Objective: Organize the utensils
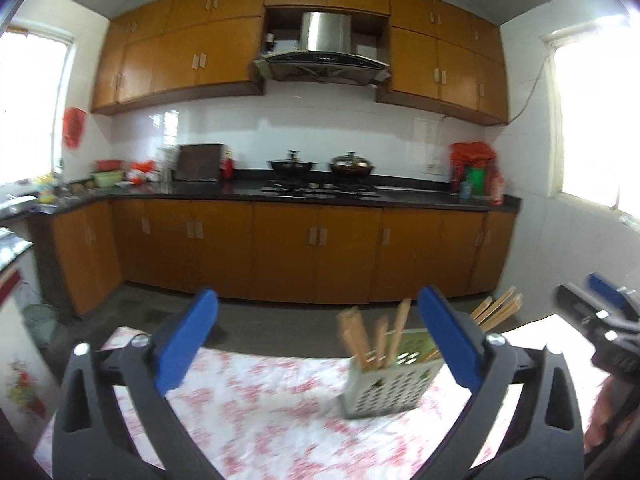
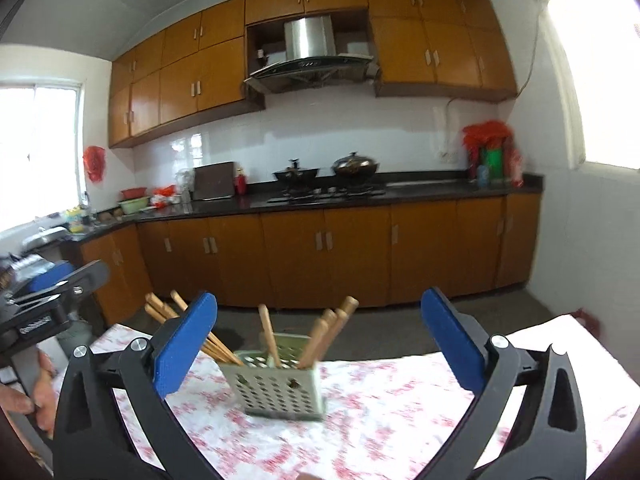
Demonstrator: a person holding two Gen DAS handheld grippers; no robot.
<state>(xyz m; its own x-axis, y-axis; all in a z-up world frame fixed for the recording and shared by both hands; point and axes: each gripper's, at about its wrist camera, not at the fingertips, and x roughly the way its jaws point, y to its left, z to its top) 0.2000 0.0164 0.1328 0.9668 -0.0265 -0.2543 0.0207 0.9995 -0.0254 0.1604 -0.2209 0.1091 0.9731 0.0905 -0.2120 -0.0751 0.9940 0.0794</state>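
At the far left of the right wrist view the left gripper (image 2: 52, 276) shows as a black frame with a blue pad, the person's hand (image 2: 38, 396) gripping its handle below; in its own camera the left gripper (image 1: 318, 344) has its jaws spread wide and released, with nothing between the blue pads. Beneath both tools lies a table covered by a white cloth with a pink floral print (image 2: 400, 420). On that cloth, near the table's far edge, stands the perforated utensil holder (image 2: 280, 390), a pale green box with round holes in its walls, somewhat blurred. Wooden chopsticks (image 2: 320, 340) rise from it, some leaning left and others leaning right, their tips fanning above the rim. In the left wrist view the same holder (image 1: 390, 384) sits right of centre, close to the right-hand finger. The right gripper (image 2: 318, 344) is likewise released, its jaws wide apart and holding nothing, with the holder standing between and beyond the fingers. Far behind runs a dark kitchen counter (image 2: 420, 194) with two pots on a hob.
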